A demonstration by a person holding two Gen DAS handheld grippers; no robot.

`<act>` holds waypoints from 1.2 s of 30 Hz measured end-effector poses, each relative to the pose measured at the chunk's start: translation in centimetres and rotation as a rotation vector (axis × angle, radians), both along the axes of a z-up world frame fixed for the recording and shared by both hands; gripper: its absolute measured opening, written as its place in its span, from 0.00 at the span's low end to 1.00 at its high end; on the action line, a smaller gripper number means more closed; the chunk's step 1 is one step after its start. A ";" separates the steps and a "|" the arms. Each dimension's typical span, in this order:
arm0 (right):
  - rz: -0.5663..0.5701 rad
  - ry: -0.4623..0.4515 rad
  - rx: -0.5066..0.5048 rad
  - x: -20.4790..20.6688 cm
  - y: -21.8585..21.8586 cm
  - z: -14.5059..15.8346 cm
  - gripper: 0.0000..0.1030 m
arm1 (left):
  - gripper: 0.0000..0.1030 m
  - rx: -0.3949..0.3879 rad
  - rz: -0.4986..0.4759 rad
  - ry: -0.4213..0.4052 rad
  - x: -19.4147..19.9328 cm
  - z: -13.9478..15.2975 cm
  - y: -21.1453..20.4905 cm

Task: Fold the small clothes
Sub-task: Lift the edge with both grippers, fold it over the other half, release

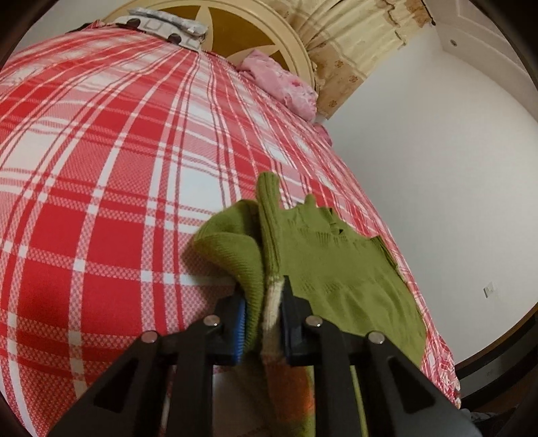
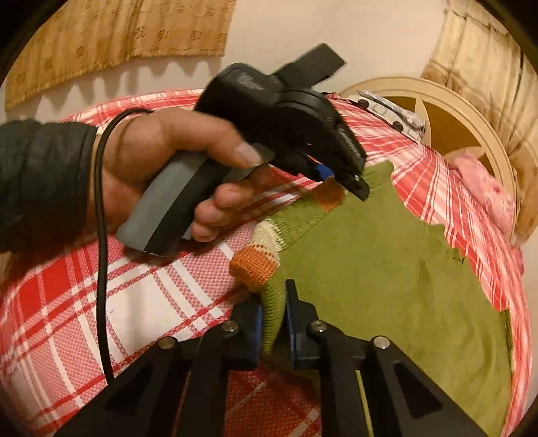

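Observation:
A small green knitted sweater (image 1: 336, 262) with cream and orange stripes lies on the red plaid bed near its right edge. In the left wrist view my left gripper (image 1: 265, 292) is shut on a bunched, striped edge of it, which stands up between the pads. In the right wrist view the green sweater (image 2: 386, 269) spreads flat to the right. My right gripper (image 2: 272, 299) is shut on a striped green fold beside an orange cuff (image 2: 255, 265). Farther along the same edge, a hand (image 2: 161, 151) holds the left gripper (image 2: 339, 186), which pinches an orange stripe.
The red plaid sheet (image 1: 101, 168) covers the whole bed. At the far end are a round cream headboard (image 1: 269, 27), a pink cloth (image 1: 285, 84) and a patterned pillow (image 1: 164, 25). A black cable (image 2: 101, 252) hangs from the hand. Curtains (image 1: 353, 43) and a white wall lie beyond.

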State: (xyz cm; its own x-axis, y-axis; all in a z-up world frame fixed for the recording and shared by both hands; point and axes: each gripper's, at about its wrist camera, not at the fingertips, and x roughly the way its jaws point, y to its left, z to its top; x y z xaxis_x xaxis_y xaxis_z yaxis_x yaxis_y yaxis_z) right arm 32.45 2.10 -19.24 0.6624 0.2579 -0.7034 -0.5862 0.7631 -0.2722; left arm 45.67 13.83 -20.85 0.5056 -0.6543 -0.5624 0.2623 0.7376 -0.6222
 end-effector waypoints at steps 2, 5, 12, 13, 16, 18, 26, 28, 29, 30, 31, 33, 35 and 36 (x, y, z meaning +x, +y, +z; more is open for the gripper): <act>0.001 0.003 0.011 -0.1 -0.2 0.2 0.10 | 0.16 -0.016 -0.002 0.004 0.1 0.1 0.1; -0.022 0.019 0.065 0.0 -1.7 1.0 0.09 | 0.16 -0.021 -0.002 -0.002 0.0 0.5 0.0; -0.082 -0.002 0.139 0.4 -5.4 3.0 0.09 | 0.16 -0.099 0.010 -0.022 -0.1 2.4 -1.3; -0.090 -0.002 0.149 0.5 -5.9 3.2 0.09 | 0.16 -0.099 0.007 -0.029 -0.2 2.8 -1.7; -0.131 -0.003 0.189 0.5 -8.2 3.8 0.09 | 0.16 -0.090 -0.019 -0.060 -0.4 4.5 -3.7; -0.150 -0.006 0.204 0.7 -9.5 4.1 0.09 | 0.16 -0.075 -0.044 -0.086 -0.5 5.7 -5.8; -0.219 -0.045 0.255 -0.1 -14.8 6.1 0.08 | 0.15 -0.058 -0.095 -0.139 -0.4 8.3 -10.9; -0.238 -0.056 0.265 -0.4 -16.2 6.6 0.08 | 0.15 -0.063 -0.098 -0.142 -0.2 8.7 -11.7; -0.249 -0.057 0.277 -0.5 -17.1 6.8 0.08 | 0.15 -0.063 -0.100 -0.143 -0.1 8.9 -12.2; -0.256 -0.059 0.281 -0.7 -17.6 7.0 0.08 | 0.15 -0.064 -0.104 -0.145 0.0 9.0 -12.8; -0.264 -0.062 0.284 -0.7 -18.3 7.1 0.08 | 0.15 -0.065 -0.109 -0.143 0.1 9.0 -13.3; -0.285 -0.066 0.294 -1.0 -19.6 7.2 0.08 | 0.14 -0.054 -0.117 -0.142 0.4 9.2 -14.8; -0.310 -0.068 0.307 -1.2 -21.0 7.1 0.08 | 0.14 -0.057 -0.125 -0.138 0.6 9.3 -15.8; -0.319 -0.066 0.314 -1.2 -21.7 7.0 0.08 | 0.13 -0.058 -0.129 -0.137 0.7 9.3 -16.4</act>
State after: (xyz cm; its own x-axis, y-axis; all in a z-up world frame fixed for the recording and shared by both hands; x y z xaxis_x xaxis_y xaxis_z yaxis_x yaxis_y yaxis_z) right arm 31.21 -19.60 -12.21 0.7842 0.2277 -0.5772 -0.2971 0.9545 -0.0272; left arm 46.33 -2.59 -11.53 0.4850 -0.7478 -0.4534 0.4373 0.6564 -0.6148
